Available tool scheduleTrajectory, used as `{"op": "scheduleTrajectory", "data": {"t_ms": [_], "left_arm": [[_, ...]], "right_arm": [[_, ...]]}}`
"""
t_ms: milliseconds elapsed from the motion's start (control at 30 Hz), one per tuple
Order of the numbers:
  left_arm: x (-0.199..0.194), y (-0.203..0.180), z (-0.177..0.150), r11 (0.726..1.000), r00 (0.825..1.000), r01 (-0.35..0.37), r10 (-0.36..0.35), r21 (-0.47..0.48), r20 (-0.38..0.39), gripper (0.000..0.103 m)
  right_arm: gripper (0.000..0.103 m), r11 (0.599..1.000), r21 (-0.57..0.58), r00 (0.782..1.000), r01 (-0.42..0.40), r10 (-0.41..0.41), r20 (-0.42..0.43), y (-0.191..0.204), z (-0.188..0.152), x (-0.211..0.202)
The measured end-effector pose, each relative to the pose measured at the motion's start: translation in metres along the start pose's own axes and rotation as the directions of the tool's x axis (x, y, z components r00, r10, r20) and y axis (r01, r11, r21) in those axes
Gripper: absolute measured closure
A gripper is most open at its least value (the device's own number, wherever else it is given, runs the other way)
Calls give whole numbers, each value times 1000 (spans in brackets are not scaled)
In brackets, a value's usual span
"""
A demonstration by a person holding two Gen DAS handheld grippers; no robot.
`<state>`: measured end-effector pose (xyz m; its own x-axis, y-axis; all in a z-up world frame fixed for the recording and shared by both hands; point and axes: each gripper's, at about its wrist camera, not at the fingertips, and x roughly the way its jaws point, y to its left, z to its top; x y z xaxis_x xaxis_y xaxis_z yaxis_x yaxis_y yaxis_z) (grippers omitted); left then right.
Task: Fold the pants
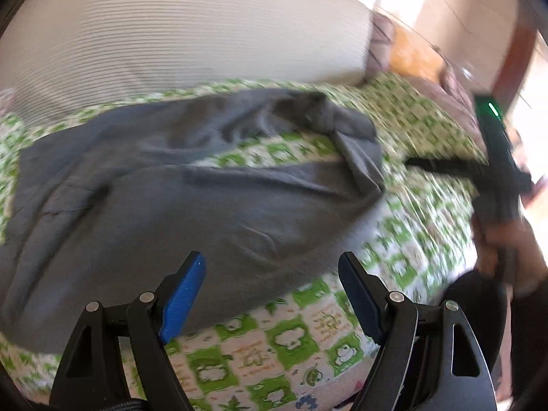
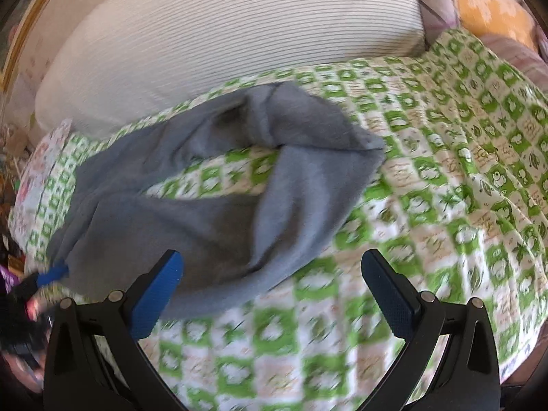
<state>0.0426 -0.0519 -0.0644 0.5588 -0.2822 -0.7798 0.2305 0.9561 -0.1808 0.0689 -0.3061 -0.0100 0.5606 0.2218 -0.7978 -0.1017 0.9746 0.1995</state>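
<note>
Grey pants (image 1: 144,198) are seen lying rumpled on a bed covered by a green-and-white patterned sheet (image 2: 445,157), in front of a striped cream pillow (image 2: 239,34). The fingers of the left gripper (image 1: 272,304) and right gripper (image 2: 272,298) are held wide apart, empty, above the bed.

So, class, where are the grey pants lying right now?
In both wrist views the grey pants lie left of centre on the green-checked sheet, below the striped pillow.
</note>
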Motion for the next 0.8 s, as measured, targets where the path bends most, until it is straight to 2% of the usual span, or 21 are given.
{"op": "scheduleTrajectory", "data": {"t_ms": [67, 167, 300, 367, 467, 533, 567, 600, 633, 667, 700, 733, 800], "left_arm": [[15, -13, -1, 997, 999, 35, -32, 63, -40, 23], [36, -30, -1, 987, 997, 44, -33, 155, -73, 23], [62, -43, 1, 965, 994, 3, 25, 263, -104, 23], [77, -48, 6, 954, 993, -9, 44, 300, -110, 23], [98, -53, 10, 941, 990, -22, 66, 338, -121, 23], [106, -55, 11, 936, 988, -29, 79, 351, -130, 24], [111, -55, 11, 936, 986, -21, 77, 353, -146, 26], [112, -54, 10, 936, 986, -8, 66, 351, -155, 41], [112, -54, 10, 938, 985, 22, 38, 345, -166, 58], [111, -55, 10, 939, 985, 53, 8, 339, -174, 65], [109, -56, 11, 937, 985, 60, 0, 343, -172, 79], [107, -58, 11, 935, 985, 69, -8, 349, -172, 87], [100, -60, 12, 930, 985, 83, -22, 357, -172, 90]], "right_arm": [[0, 998, 57, 1000, 15, -15, -5, -24, 13, 11], [2, 986, 167, 1000, 9, -5, -19, -63, 32, 34], [31, 963, 269, 998, -2, 21, -67, -95, 47, 65], [34, 957, 289, 994, 10, 22, -108, -102, 52, 81], [36, 962, 273, 994, 1, 29, -106, -99, 59, 93], [58, 968, 248, 996, 29, -6, -93, -94, 64, 93], [79, 970, 242, 996, 33, -11, -89, -93, 66, 93], [90, 969, 246, 996, 30, -9, -89, -92, 65, 91], [94, 968, 251, 997, 20, 1, -83, -92, 63, 86], [97, 967, 256, 997, 8, 11, -73, -94, 61, 81], [98, 964, 266, 998, -3, 19, -56, -97, 59, 74], [99, 961, 277, 999, -10, 22, -38, -98, 58, 66], [99, 958, 287, 1000, -10, 10, 3, -100, 51, 41]]}}
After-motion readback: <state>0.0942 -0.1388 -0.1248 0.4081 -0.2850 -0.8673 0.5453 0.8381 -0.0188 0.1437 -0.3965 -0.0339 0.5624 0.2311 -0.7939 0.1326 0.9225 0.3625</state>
